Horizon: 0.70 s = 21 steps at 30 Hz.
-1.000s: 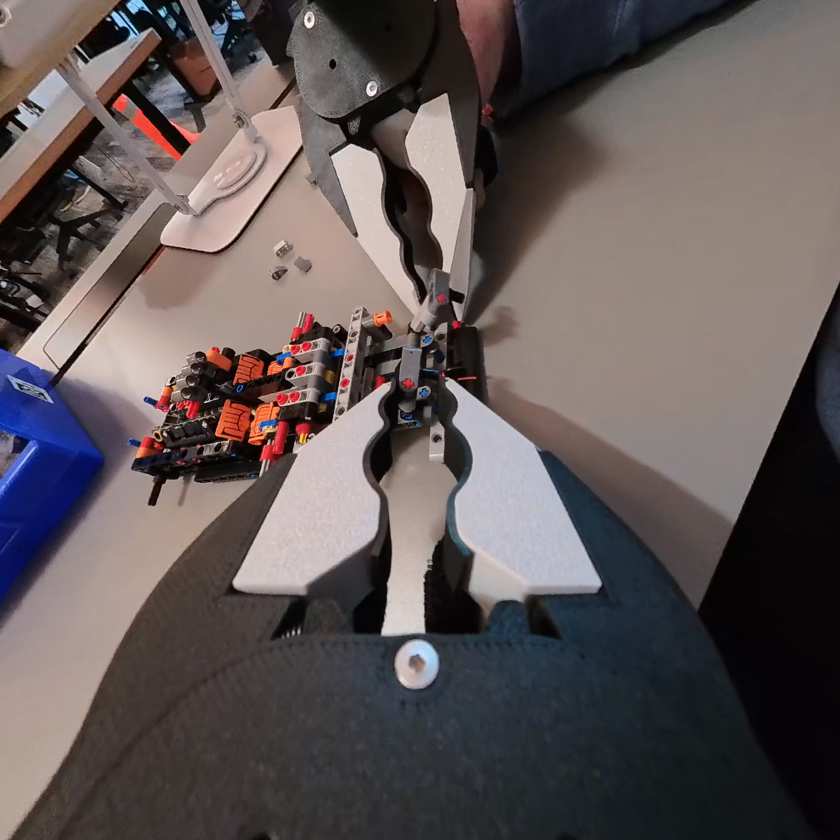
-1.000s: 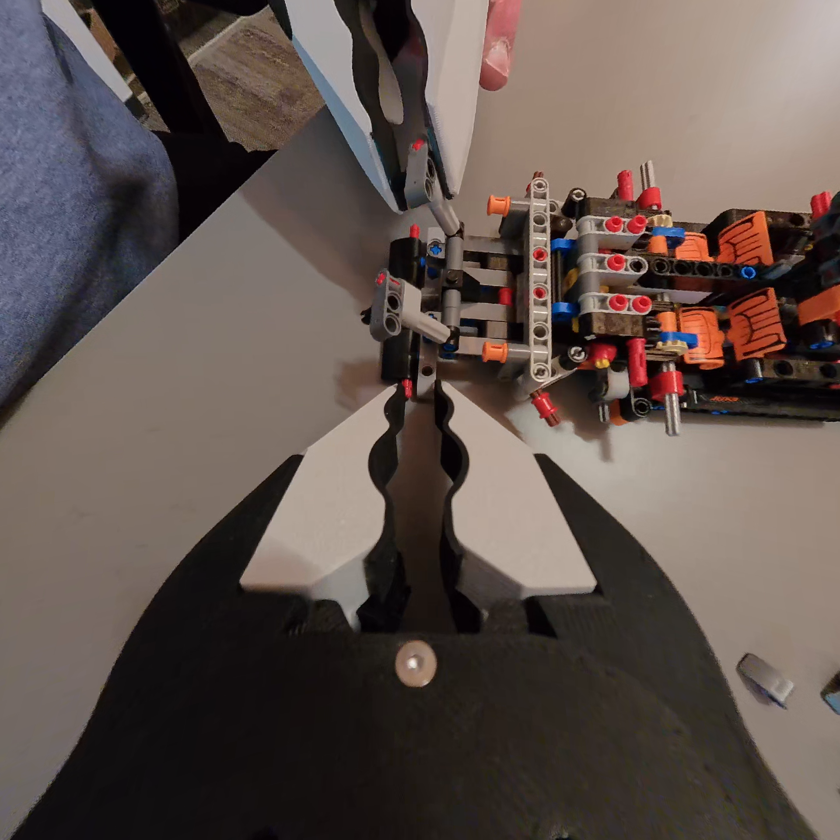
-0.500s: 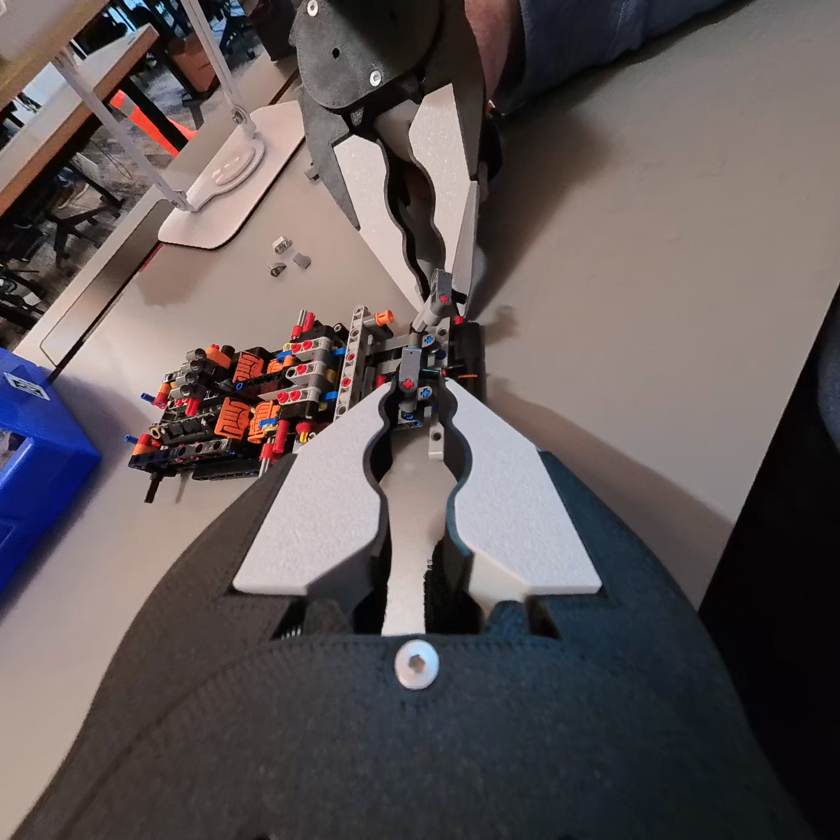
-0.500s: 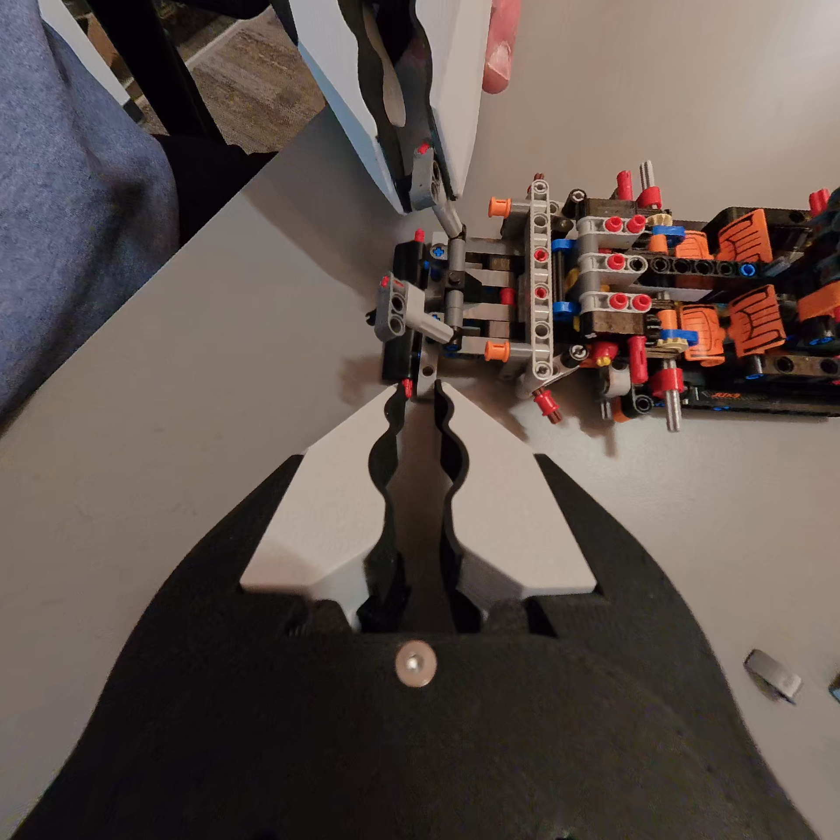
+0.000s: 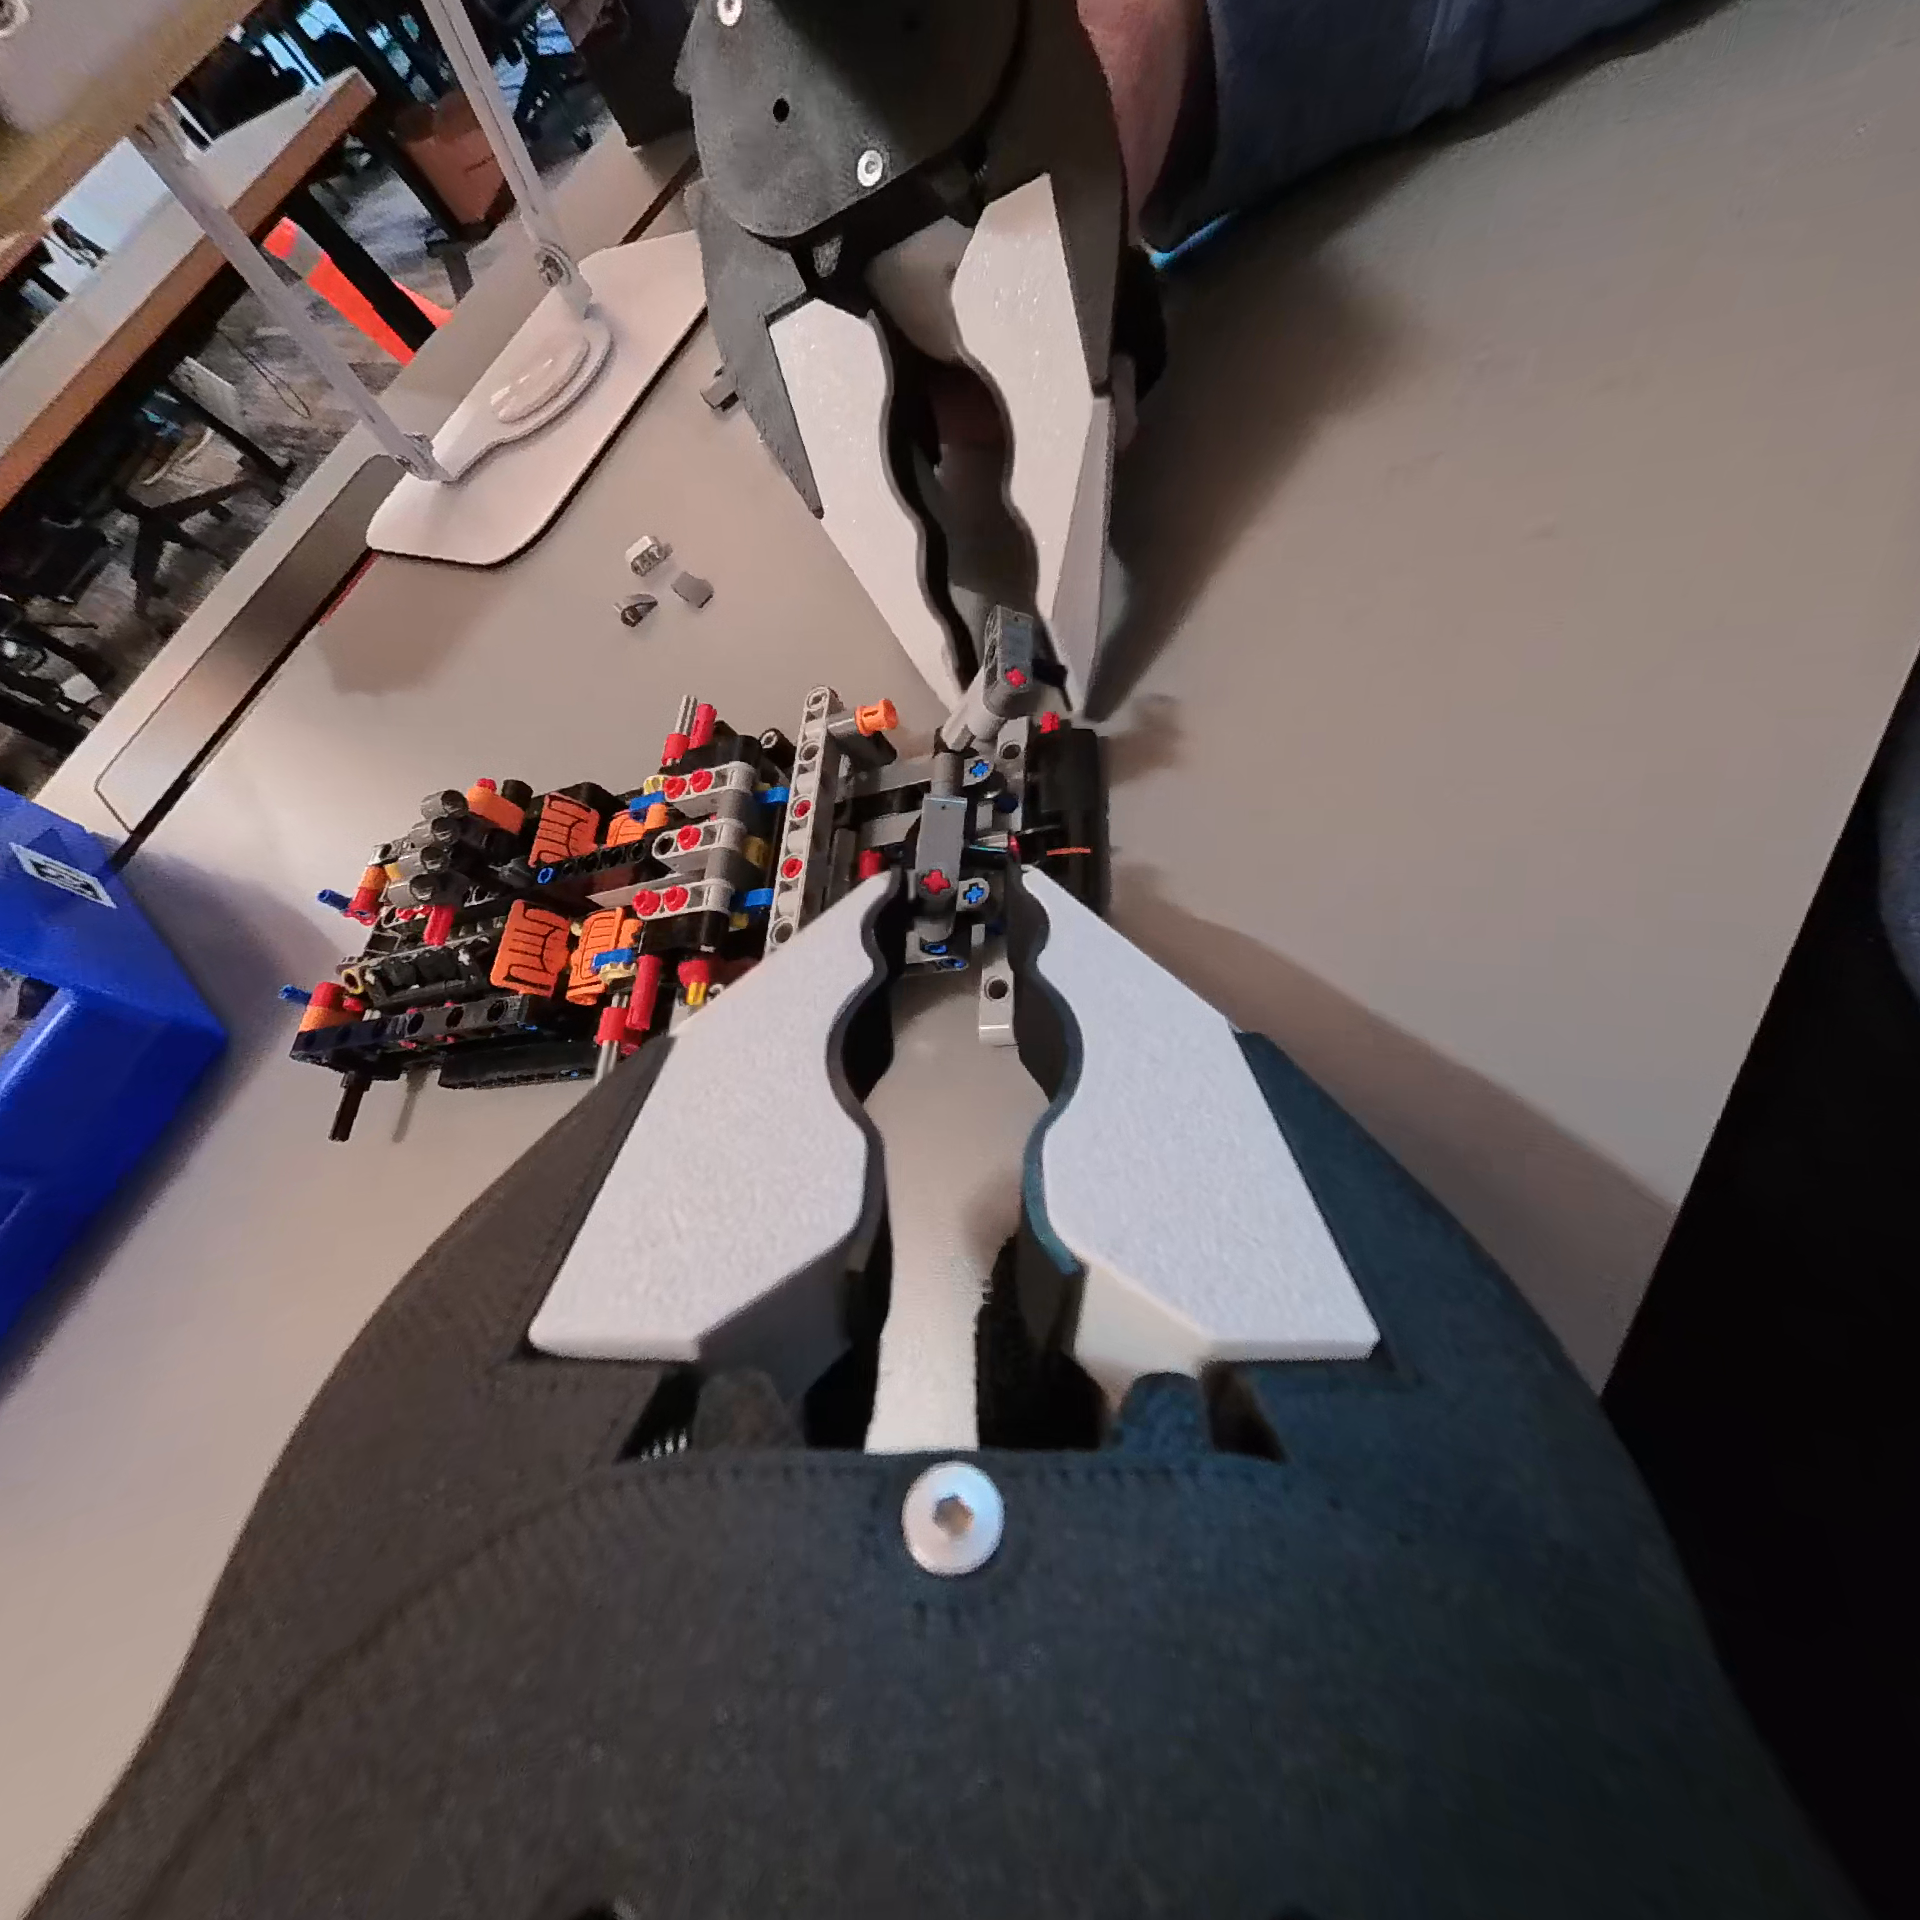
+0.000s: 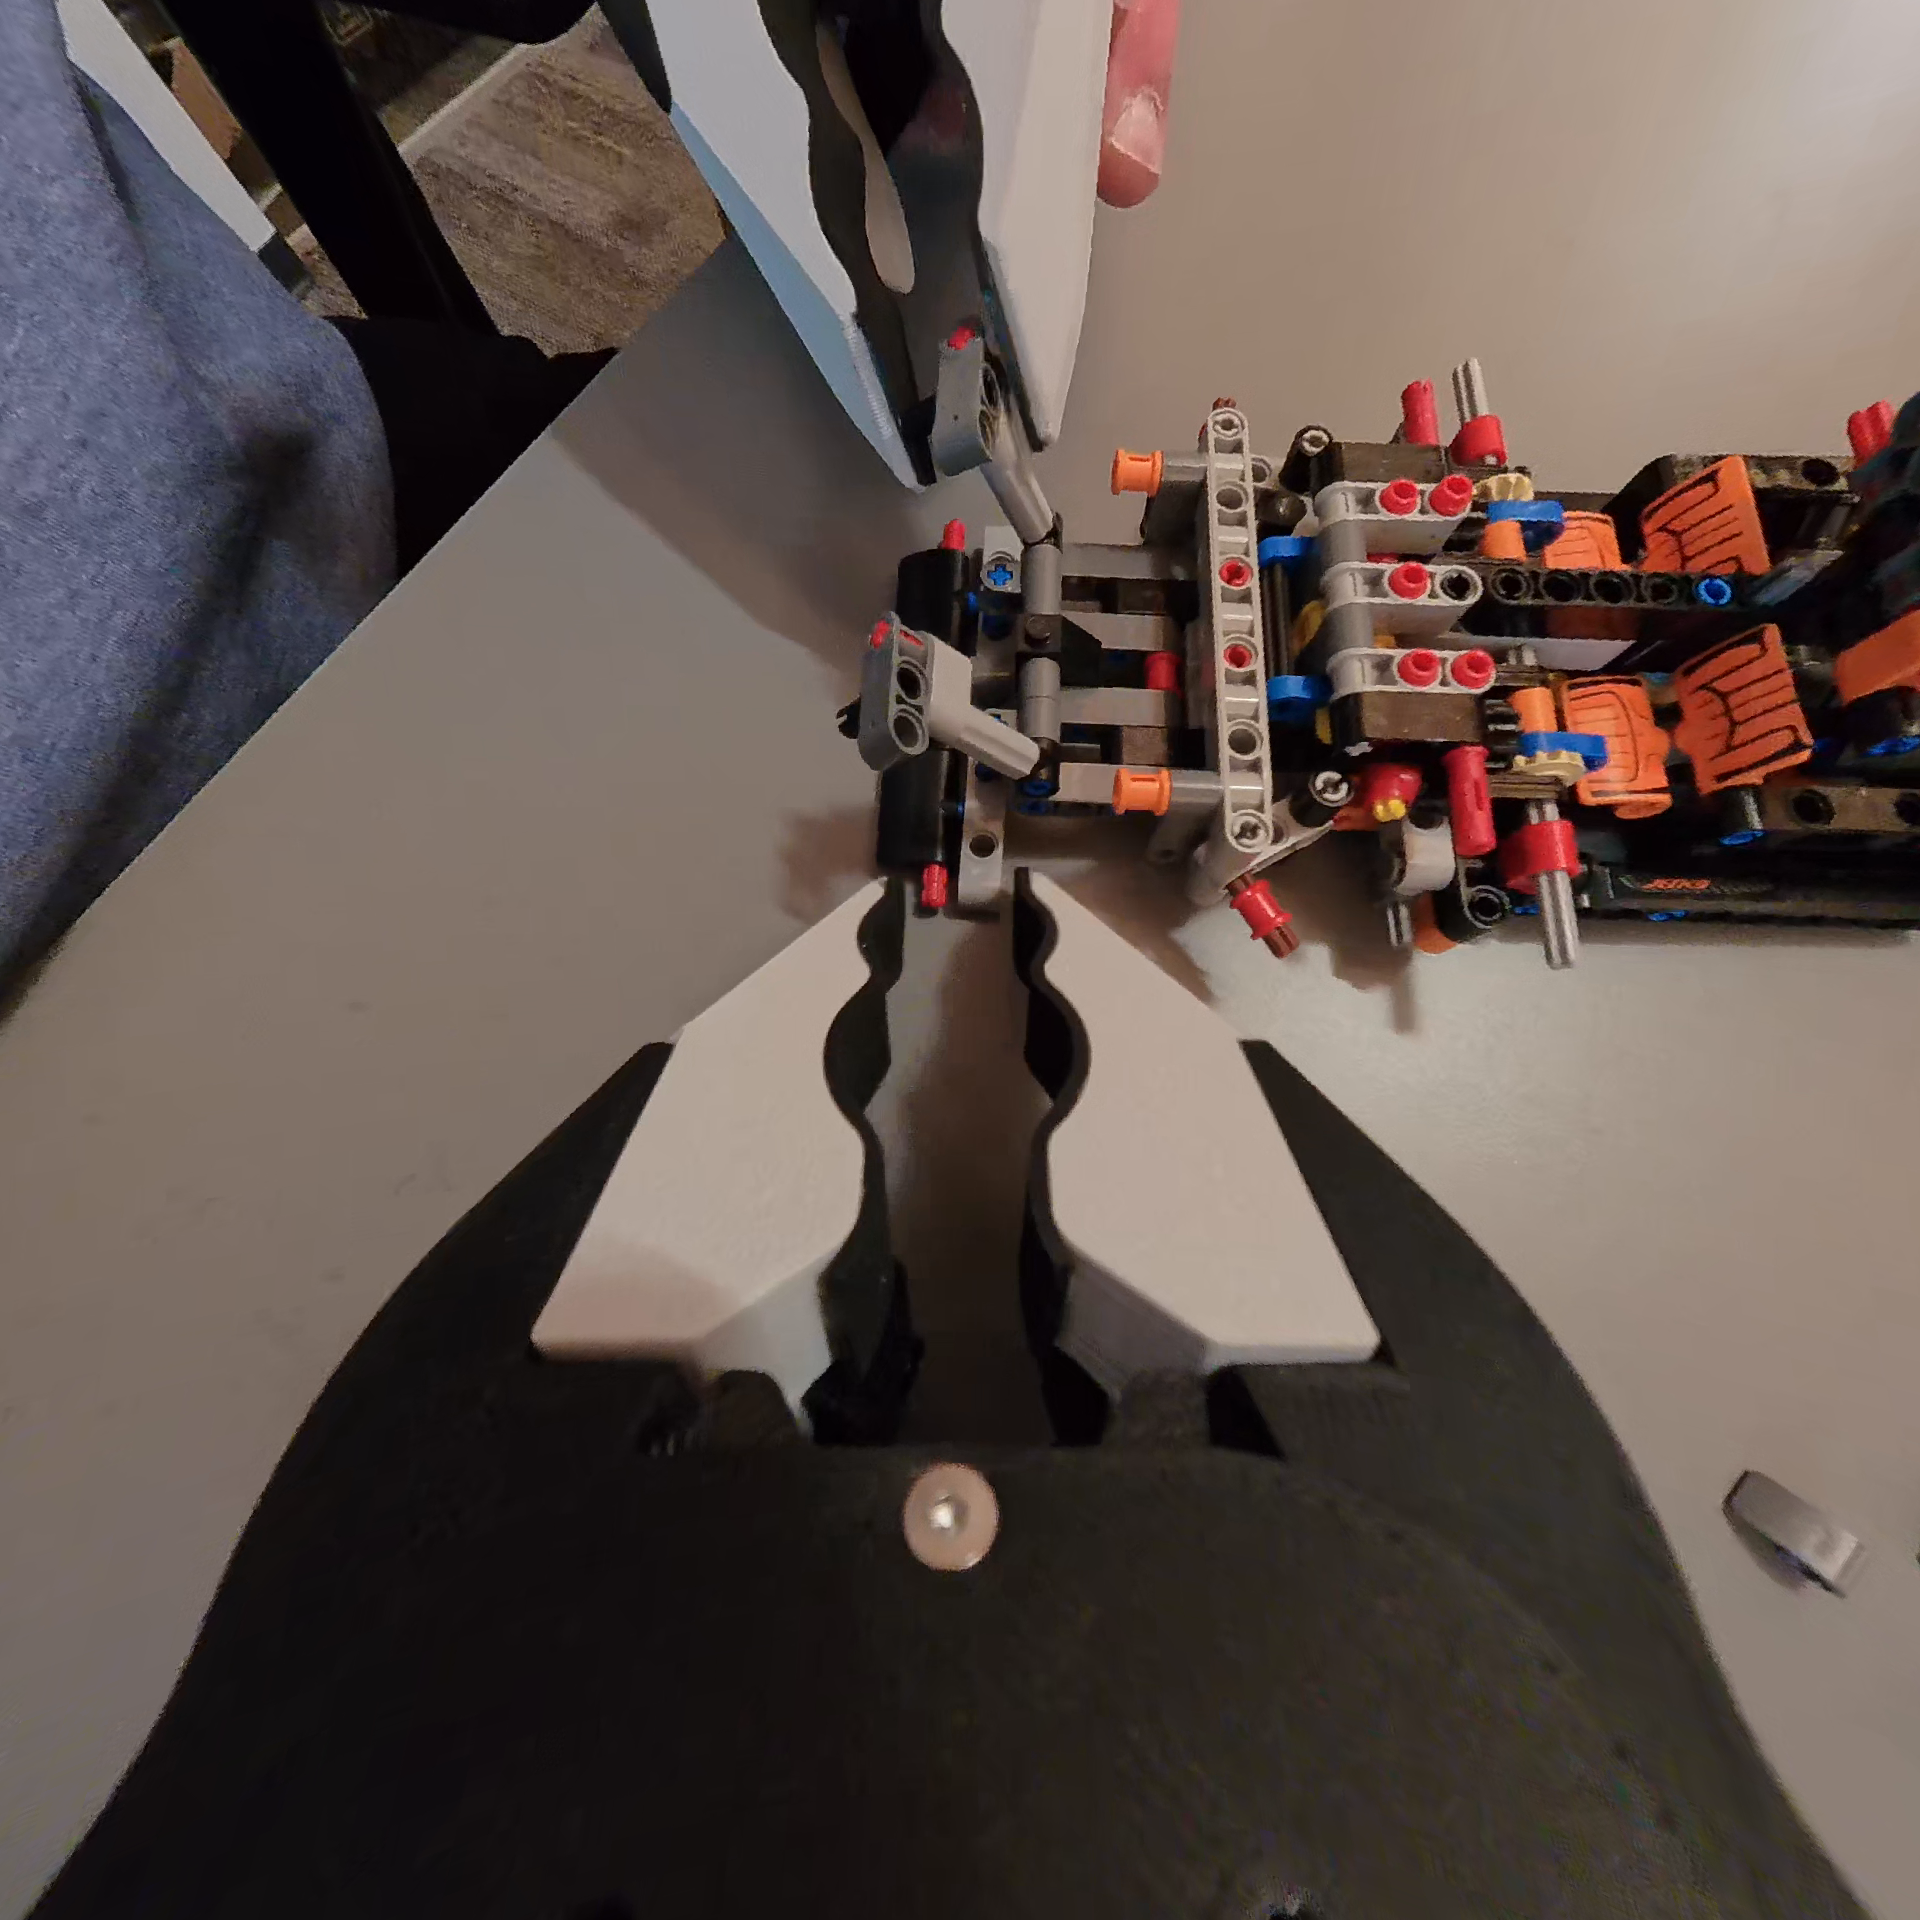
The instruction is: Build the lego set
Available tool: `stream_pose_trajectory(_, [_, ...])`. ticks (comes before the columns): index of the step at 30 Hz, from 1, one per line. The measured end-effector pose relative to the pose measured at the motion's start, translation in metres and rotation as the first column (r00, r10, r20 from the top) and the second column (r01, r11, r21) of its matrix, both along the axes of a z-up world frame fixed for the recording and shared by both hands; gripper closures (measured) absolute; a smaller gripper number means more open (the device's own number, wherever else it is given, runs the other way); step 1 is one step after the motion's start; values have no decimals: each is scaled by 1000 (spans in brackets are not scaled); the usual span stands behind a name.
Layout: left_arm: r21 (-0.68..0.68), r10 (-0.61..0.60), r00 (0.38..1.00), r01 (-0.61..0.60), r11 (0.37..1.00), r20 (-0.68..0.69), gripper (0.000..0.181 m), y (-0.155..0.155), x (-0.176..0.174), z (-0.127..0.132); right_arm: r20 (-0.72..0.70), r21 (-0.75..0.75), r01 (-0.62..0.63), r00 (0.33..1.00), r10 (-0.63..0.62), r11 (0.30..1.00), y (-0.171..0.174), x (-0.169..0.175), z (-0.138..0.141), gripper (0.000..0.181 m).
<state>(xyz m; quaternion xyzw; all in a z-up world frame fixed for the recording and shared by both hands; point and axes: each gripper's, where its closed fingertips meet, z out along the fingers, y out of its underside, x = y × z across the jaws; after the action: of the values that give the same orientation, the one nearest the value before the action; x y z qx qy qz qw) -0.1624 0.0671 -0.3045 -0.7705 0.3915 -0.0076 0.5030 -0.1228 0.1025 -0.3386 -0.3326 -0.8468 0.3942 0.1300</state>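
The black, grey and orange lego model (image 6: pixel 1455 665) lies on the pale grey table (image 6: pixel 416 1039). The left claw (image 6: pixel 971 436) is clamped on a small grey connector piece (image 6: pixel 966 405) at the model's end; the right claw (image 6: pixel 951 904), fingers slightly apart, straddles a grey beam end without gripping it.

The lego set (image 6: pixel 1403 665) is a long, half-built chassis of black and grey beams lying flat on the pale table (image 6: pixel 416 1039), studded with red and blue pins and orange panels. At its near end two grey steering-link pieces stick out on thin rods: one (image 6: pixel 914 707) angles free, the other (image 6: pixel 971 410) sits pinched between gripper fingers.
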Motion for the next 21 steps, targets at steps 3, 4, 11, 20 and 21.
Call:
stream_pose_trajectory(3, [-8, -3, 1000, 3, 1000, 4, 155, -1, 1, -1, 0, 6, 1, 1000, -1, 1000, 0, 4, 1, 160])
stream_pose_trajectory(4, [-12, -4, 1000, 4, 1000, -1, 153, -2, 0, -3, -6, 10, 2, 1000, -2, 1000, 0, 5, 2, 159])
stream_pose_trajectory(11, [-6, -8, 1000, 8, 1000, -29, 145, -6, -1, -3, -116, 57, 26, 993, -20, 998, 1, 11, 34, 156])
stream_pose_trajectory(20, [-14, -20, 997, 19, 1000, -69, 149, 2, -2, -10, -175, 74, 50, 984, -36, 996, -17, -5, 51, 148])
stream_pose_trajectory(21, [-21, -21, 998, 20, 1000, -67, 150, 2, -2, -11, -168, 73, 61, 985, -48, 996, -18, -9, 53, 144])
